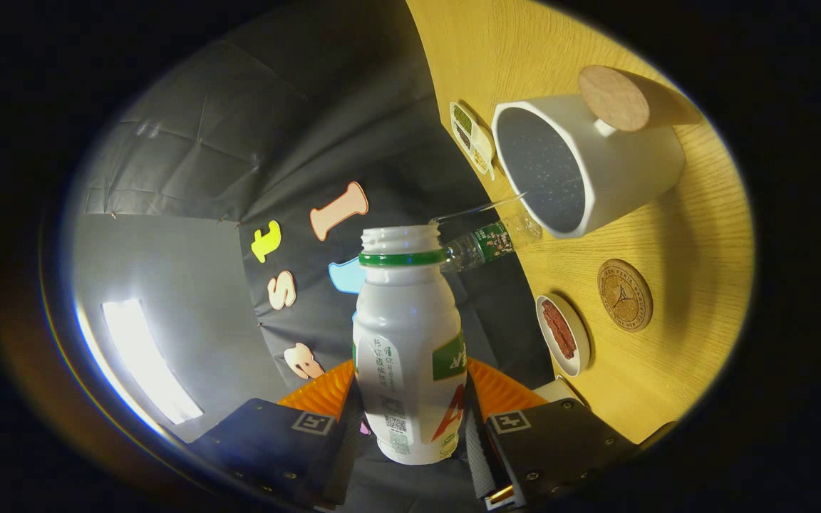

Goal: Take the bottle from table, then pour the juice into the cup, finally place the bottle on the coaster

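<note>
Gripper (410, 427) clamped on the white bottle (408, 342), both fingers pressed to its sides, cap off, base cut off behind the fingers. Beyond its mouth sit the cup (589, 160) and cork coaster (625, 294) on the wooden table (688, 235); a clear bottle (494, 240) lies partly hidden behind the neck.

A small dish (562, 335) of red food, a clear bottle (494, 241) and a divided dish (472, 137) are seen along the wooden surface's (695, 235) edge.
</note>
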Demonstrator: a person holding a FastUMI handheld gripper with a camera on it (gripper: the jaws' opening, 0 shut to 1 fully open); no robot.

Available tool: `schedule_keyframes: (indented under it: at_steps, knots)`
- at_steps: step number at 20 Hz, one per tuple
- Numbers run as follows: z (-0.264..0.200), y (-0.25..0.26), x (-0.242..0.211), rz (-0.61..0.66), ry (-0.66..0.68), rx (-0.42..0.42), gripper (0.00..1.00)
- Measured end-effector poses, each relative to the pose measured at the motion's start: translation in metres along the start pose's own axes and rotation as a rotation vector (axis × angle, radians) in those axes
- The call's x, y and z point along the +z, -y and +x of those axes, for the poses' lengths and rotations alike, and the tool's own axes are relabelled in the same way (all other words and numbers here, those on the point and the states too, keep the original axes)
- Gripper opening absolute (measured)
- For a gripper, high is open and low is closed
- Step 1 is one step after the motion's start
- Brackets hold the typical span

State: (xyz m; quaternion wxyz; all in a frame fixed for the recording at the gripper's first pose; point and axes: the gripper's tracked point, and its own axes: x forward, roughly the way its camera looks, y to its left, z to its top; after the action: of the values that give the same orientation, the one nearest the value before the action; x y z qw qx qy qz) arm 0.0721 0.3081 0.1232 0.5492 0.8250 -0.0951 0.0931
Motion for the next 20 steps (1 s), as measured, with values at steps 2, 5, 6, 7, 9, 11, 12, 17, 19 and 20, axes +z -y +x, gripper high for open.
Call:
schedule_keyframes:
  at_steps: [2,5,6,7,9,11,12,17,19,20]
  knots:
    - [0.0,-0.001,0.001,0.012,0.003,0.0,0.64]
    - [0.0,-0.002,0.003,0.032,0.01,-0.001,0.64]
    - [0.0,-0.002,0.004,0.037,0.012,-0.001,0.64]
    - [0.0,-0.001,0.004,0.041,0.014,-0.001,0.64]
    - [0.0,-0.003,0.005,0.049,0.017,0.0,0.64]
    - [0.0,-0.003,0.008,0.061,0.021,-0.001,0.64]
    - [-0.002,-0.003,0.008,0.066,0.023,-0.002,0.64]
    - [-0.002,-0.002,0.01,0.081,0.025,-0.007,0.64]
    - [-0.001,-0.003,0.011,0.091,0.028,-0.005,0.64]
    - [-0.001,-0.003,0.011,0.096,0.03,-0.004,0.64]
